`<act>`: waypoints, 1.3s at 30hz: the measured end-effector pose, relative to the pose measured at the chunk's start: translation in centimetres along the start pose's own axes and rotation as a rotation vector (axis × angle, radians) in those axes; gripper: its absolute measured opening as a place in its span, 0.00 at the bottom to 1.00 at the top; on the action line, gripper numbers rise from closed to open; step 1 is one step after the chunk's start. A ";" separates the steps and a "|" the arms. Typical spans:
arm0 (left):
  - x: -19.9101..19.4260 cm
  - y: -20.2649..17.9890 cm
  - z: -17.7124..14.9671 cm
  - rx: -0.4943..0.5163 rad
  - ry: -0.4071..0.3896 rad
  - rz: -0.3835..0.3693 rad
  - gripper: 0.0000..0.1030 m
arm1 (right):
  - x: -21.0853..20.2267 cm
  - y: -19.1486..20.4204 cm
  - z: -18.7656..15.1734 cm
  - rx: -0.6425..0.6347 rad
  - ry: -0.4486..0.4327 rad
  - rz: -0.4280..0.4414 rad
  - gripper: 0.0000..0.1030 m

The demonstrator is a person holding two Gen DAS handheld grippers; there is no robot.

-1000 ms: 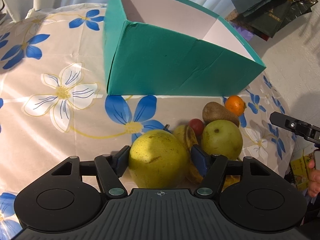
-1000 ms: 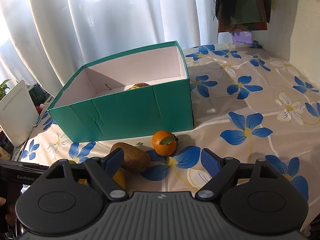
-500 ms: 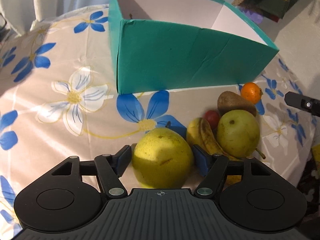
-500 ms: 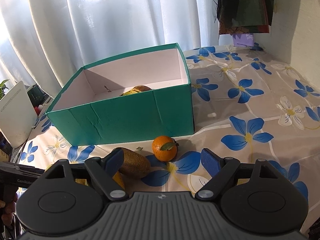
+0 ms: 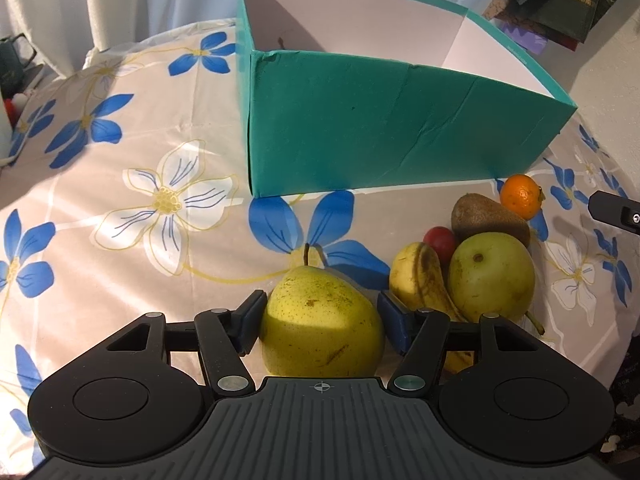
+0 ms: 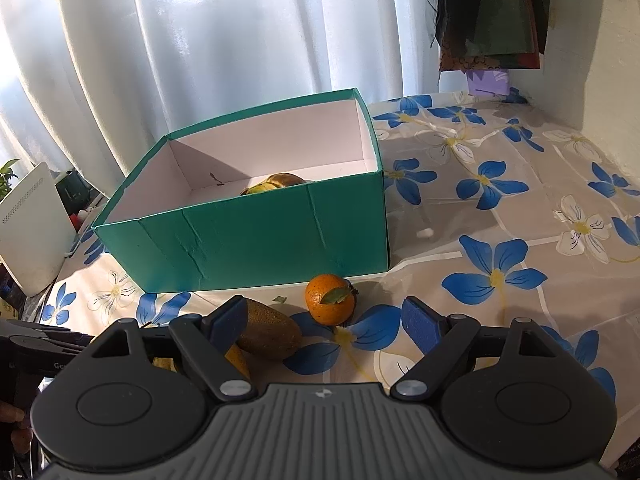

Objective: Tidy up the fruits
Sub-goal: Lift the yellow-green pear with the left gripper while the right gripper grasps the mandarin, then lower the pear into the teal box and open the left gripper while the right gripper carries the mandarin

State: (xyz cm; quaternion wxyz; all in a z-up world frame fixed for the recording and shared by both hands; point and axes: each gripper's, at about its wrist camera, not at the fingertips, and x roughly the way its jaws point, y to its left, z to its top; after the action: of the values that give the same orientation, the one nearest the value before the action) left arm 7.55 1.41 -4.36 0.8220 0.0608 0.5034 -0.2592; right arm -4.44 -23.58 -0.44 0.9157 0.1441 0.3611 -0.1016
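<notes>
On the flowered tablecloth [image 5: 120,168], at the left of the scene, the left gripper [image 5: 322,314] pinches a yellow pear [image 5: 320,320] between its blue pads, both pads touching the fruit's sides and its stem pointing away toward the box. Whether the pear rests on the cloth or is raised off it cannot be told. Behind it stands the open green box [image 5: 380,136], white inside, with one yellow-brown fruit [image 6: 276,184] showing above its near wall in the right wrist view. Just right of the held pear lies a cluster on the cloth: a banana [image 5: 424,276], a small red fruit [image 5: 440,240], a green pear [image 5: 492,272], a kiwi [image 5: 488,220] and, nearest the box's corner, a tangerine [image 5: 520,196]. Farther right, the right gripper [image 6: 326,322] is spread wide and holds nothing; the kiwi sits just beside its left finger, and the tangerine, with a leaf on it, lies ahead of the gap.
</notes>
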 end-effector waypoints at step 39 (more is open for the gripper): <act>-8.9 -6.4 4.0 0.083 -0.257 0.014 0.64 | 4.8 0.1 0.8 -0.062 0.003 -0.053 0.38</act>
State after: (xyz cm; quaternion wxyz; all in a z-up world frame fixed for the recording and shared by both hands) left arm 4.40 -2.27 6.29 0.8784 0.0643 0.3822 -0.2797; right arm -0.46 -24.19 -3.18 0.9161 0.1063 0.3692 -0.1146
